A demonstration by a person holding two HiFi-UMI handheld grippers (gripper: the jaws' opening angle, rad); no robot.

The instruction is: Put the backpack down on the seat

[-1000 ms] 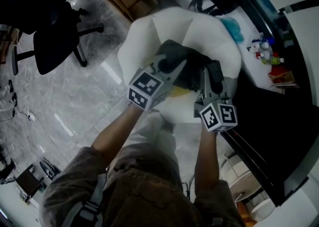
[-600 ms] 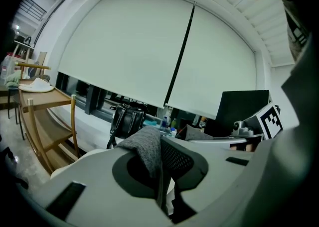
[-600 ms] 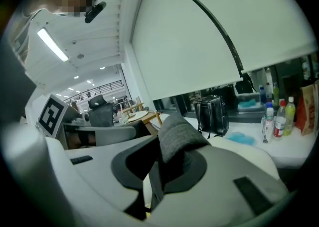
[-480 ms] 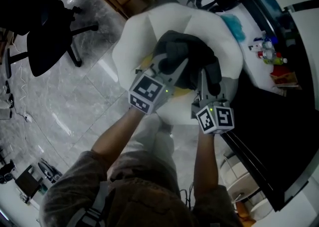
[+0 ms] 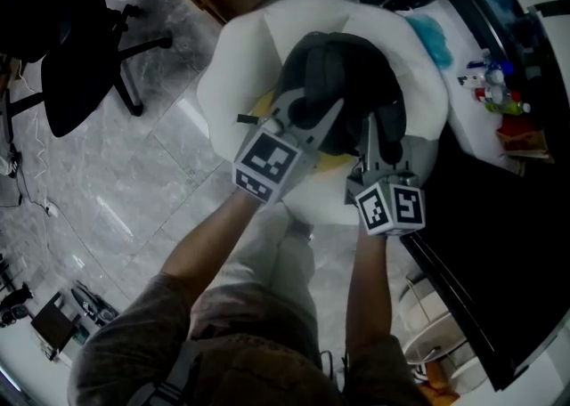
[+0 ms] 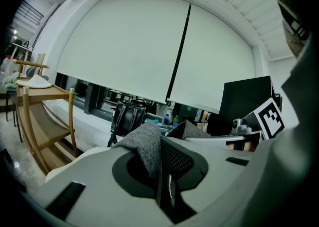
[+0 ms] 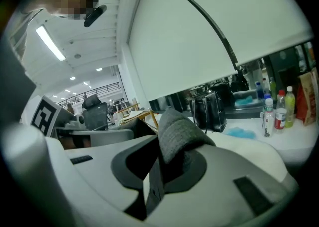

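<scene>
Grey fabric fills both grips. The left gripper (image 6: 162, 173) has its jaws nearly together, pinching a fold of the backpack (image 6: 145, 144). The right gripper (image 7: 158, 171) clamps another fold (image 7: 177, 132) the same way, with only the cloth's thickness between its jaws.

From the head view the dark backpack (image 5: 343, 84) sits over the middle of the white seat (image 5: 233, 70). Both grippers reach in from its near side, the left (image 5: 307, 112) and the right (image 5: 376, 133), close beside each other. The seat's white rim shows all round the bag. Whether the bag's weight rests on the cushion cannot be told.

A black office chair (image 5: 80, 66) stands on the tiled floor well to the left. Bottles (image 5: 494, 84) and a blue cloth (image 5: 436, 39) lie on the white counter to the right.
</scene>
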